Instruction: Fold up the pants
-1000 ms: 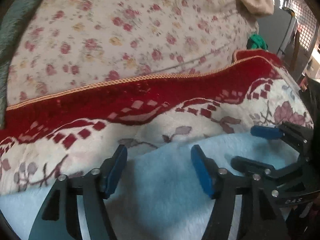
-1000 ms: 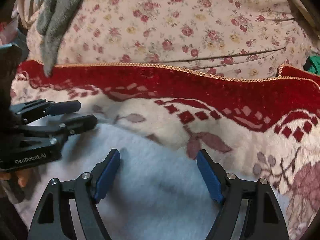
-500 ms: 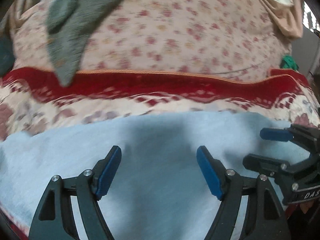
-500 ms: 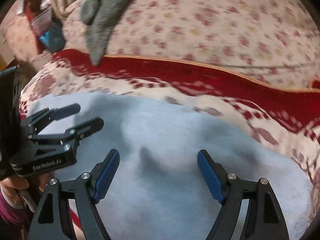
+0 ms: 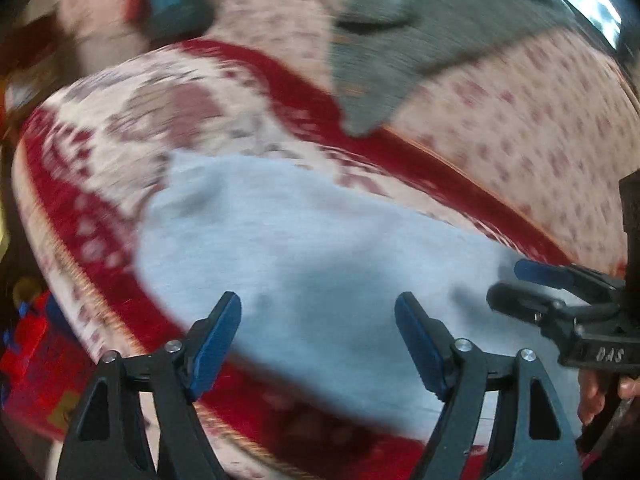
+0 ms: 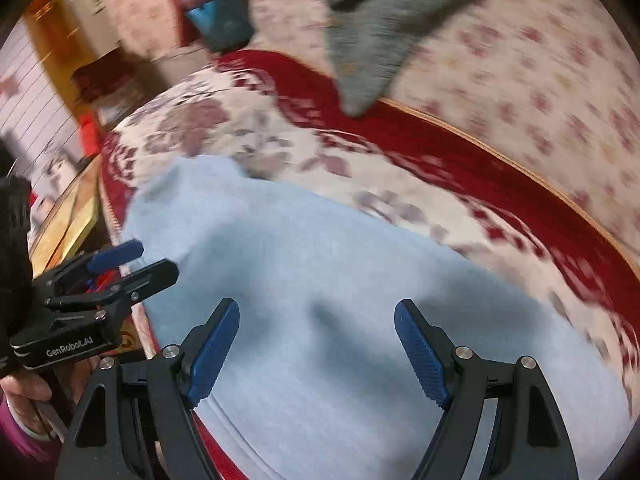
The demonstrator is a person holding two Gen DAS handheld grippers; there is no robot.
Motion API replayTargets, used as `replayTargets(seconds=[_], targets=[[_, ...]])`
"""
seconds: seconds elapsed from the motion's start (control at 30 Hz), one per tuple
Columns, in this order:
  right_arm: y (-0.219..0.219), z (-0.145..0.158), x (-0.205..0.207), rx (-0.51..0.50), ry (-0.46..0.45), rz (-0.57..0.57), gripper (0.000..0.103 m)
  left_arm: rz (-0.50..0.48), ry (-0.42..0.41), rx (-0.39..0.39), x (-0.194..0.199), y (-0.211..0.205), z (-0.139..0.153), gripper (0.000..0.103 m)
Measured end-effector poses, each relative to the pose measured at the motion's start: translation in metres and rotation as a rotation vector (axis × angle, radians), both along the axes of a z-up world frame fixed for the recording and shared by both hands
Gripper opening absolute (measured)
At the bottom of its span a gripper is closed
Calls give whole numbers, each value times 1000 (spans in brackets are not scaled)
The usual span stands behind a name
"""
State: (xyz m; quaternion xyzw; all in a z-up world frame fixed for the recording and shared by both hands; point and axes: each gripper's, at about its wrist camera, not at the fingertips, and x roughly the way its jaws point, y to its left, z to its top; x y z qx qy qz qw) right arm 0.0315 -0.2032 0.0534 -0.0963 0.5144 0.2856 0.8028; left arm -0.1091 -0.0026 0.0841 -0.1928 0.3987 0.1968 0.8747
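Between the spread blue fingers (image 5: 218, 340) of the left gripper (image 5: 318, 346), nothing is gripped; the right gripper (image 6: 316, 350) is likewise held wide apart and empty. Beneath both, the light blue pants (image 6: 320, 300) are laid on a red and cream patterned blanket (image 6: 400, 168), one end bunched up. Beyond, a grey garment (image 5: 400, 40) is draped across a floral sheet (image 5: 540, 120), well apart from the pants.
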Motion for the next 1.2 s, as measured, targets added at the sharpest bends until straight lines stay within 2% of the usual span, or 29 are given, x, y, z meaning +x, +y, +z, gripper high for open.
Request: replayTargets(seconds=[0.13,0.3,0.4,0.6,0.8,0.97,1.03,1.07,1.1,1.13,1.17,1.2], targets=[[50,-6,22,11,10,82,84,96,-25,-45,-15,32,-6,82],[106,-25,55,10,42,167,85,199,-20,-136,-25,66,-24,82],[137,-41,72,-20,46,223,85,250,0,-154,-30,79,-36,82],[183,-69,91,-28,121,344,87,252,1,-208,-31,92,-53,83],[218,-96,96,-89,148,443,90,221,77,-222,-17,90,-72,87],[224,-114,107,-27,232,456,91,229,72,-219,-14,92,-77,95],[223,-121,107,-13,248,455,89,239,74,-229,-13,93,-78,95],[222,-122,105,7,254,459,79,240,75,-232,-12,93,-77,95],[221,-121,103,24,249,461,75,240,69,-240,-12,94,-77,93],[220,-119,100,32,243,470,66,239,55,-249,-12,94,-77,80],[220,-117,98,40,244,480,54,229,45,-242,-12,93,-75,74],[219,-113,95,36,239,486,50,204,27,-241,-12,92,-72,52]])
